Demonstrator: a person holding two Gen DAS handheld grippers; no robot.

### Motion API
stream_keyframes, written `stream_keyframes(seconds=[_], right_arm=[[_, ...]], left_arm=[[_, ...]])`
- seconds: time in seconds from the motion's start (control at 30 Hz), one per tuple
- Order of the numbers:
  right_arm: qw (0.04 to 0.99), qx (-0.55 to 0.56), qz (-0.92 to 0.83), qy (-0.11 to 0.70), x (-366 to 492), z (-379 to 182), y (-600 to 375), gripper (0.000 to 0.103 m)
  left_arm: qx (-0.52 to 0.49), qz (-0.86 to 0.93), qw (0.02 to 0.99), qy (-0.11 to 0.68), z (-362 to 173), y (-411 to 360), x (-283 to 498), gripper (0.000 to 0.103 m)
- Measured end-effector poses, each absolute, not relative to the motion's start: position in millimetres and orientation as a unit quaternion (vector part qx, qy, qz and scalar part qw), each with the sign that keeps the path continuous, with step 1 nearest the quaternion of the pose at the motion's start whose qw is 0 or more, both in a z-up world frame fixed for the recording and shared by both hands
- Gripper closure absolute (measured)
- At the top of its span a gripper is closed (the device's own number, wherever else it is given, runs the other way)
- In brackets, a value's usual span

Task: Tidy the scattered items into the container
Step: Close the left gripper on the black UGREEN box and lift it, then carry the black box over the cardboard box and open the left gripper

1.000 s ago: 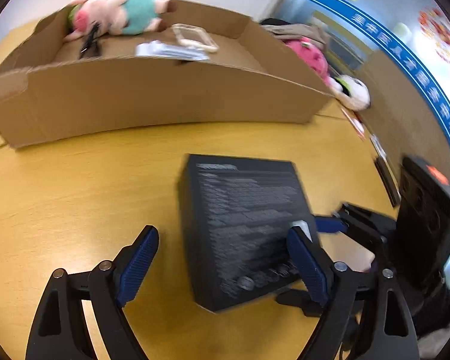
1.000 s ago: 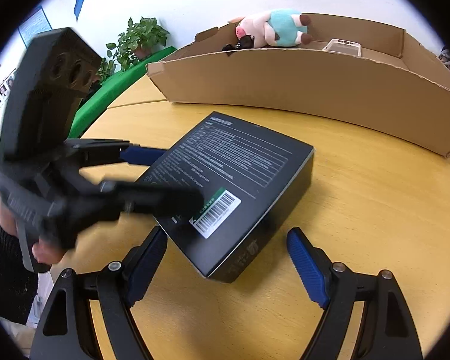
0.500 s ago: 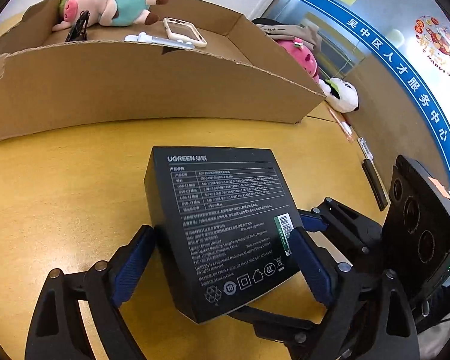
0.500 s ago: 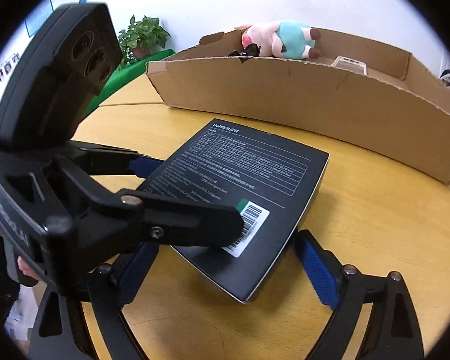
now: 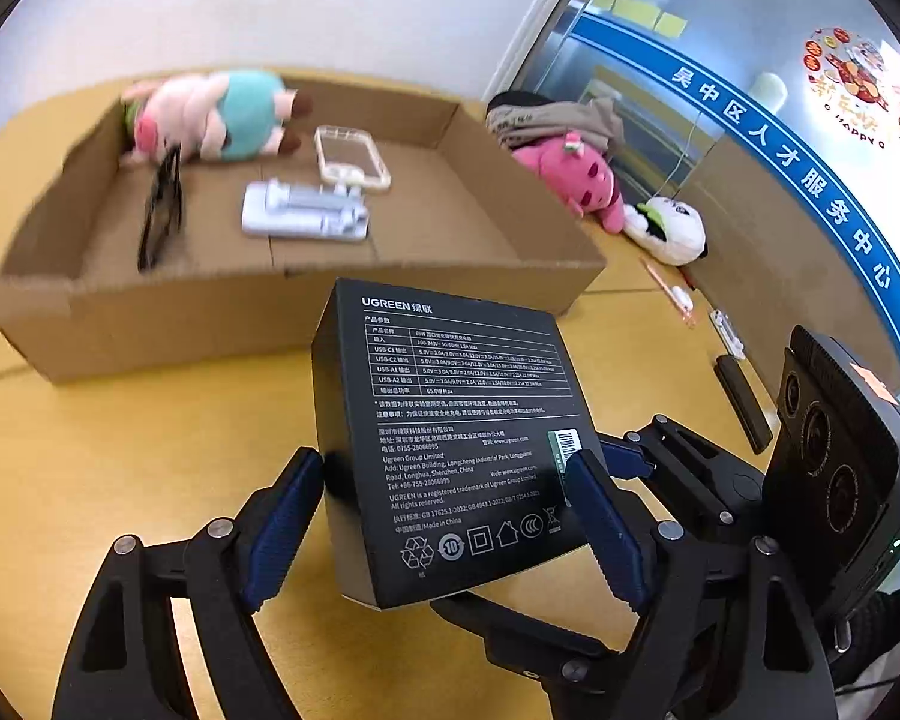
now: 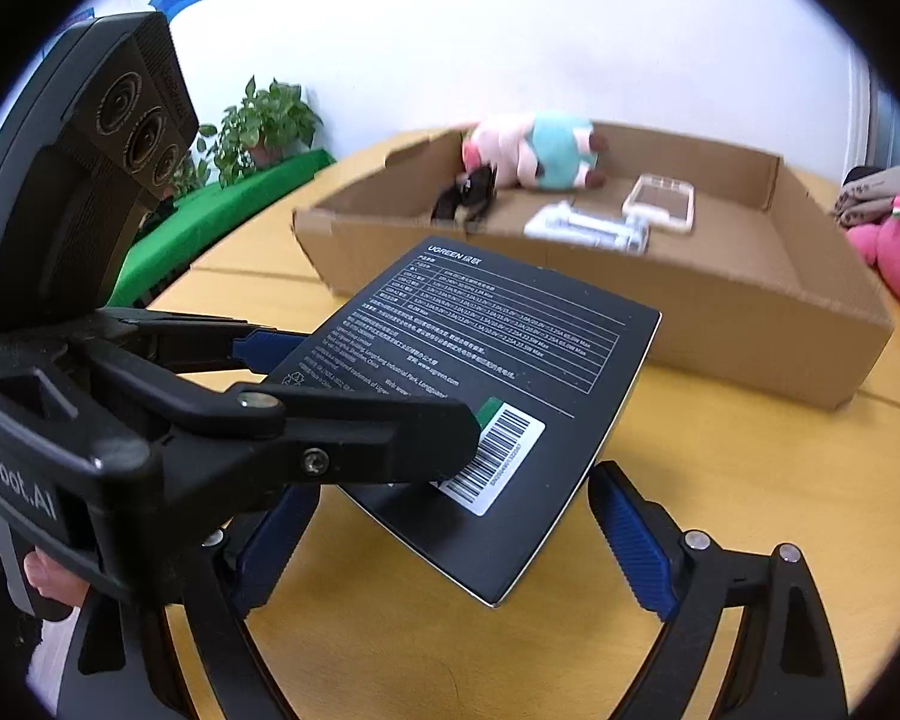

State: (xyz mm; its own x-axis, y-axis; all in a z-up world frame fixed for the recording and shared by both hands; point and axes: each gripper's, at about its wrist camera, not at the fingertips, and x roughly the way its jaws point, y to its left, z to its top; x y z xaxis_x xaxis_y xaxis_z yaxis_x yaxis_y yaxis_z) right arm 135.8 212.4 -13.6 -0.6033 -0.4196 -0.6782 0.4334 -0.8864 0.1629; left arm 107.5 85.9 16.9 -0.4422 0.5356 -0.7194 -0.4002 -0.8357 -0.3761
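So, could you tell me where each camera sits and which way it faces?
Left wrist: on the left gripper, facing down along its closing fingers, black box between them, toward the cardboard tray; right gripper shows at right.
Right wrist: on the right gripper, facing the same tray; left gripper and a hand show at left.
Shared: black box, cardboard tray, plush pig.

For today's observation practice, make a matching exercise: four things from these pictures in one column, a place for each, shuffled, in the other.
Things:
1. plush pig in a teal shirt
2. black Ugreen box
3. pink plush toy
4. clear phone case

Places:
A. on the table outside the cardboard box, beside its side wall
B. against the far wall inside the cardboard box
C. lifted off the table, in front of the cardboard box
D. flat on the cardboard box floor, beside a white holder

Pairs: 1-B, 2-C, 3-A, 4-D
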Motion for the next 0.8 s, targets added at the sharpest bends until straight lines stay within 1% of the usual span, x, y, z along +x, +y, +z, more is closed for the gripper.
stream_keyframes(seconds=[0.23,0.53,0.7,0.8], right_arm=[[0.232,0.353,-0.906,0.011,125,16,220,0.012],[0.216,0.32,-0.922,0.015,88,55,245,0.012],[0.203,0.31,-0.929,0.007,54,71,266,0.012],[0.197,0.314,-0.929,0.006,37,71,277,0.012]], left_arm=[[-0.423,0.86,0.28,-0.055,50,95,97,0.018],[-0.388,0.871,0.3,-0.026,94,124,54,0.018],[-0.381,0.868,0.317,-0.017,109,143,21,0.018],[-0.384,0.867,0.317,-0.01,110,155,4,0.018]])
